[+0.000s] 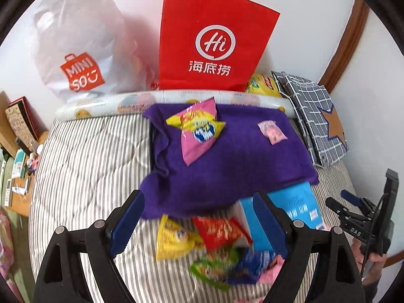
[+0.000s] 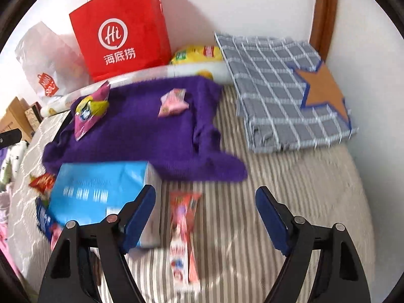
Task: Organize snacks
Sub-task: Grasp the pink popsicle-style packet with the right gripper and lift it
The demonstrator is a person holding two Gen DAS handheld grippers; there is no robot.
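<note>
On the purple cloth [image 1: 227, 166] lie a pink and yellow snack bag [image 1: 199, 128] and a small pink packet [image 1: 272, 131]. My left gripper [image 1: 199, 217] is open above a heap of packets on the striped bed: a yellow one [image 1: 174, 240], a red one [image 1: 219, 229], a green one [image 1: 212, 270]. A blue box [image 1: 295, 207] lies beside them. My right gripper [image 2: 205, 214] is open; a long red and pink snack stick [image 2: 183, 237] lies on the bed under the gap between its fingers, untouched. The blue box [image 2: 101, 189] sits by its left finger.
A red paper bag [image 1: 214, 40] and a white plastic bag [image 1: 78, 50] stand against the wall behind a patterned roll [image 1: 164, 101]. A folded grey checked cloth with a star [image 2: 290, 88] lies at the right. A wooden shelf with small items [image 1: 17, 151] borders the left.
</note>
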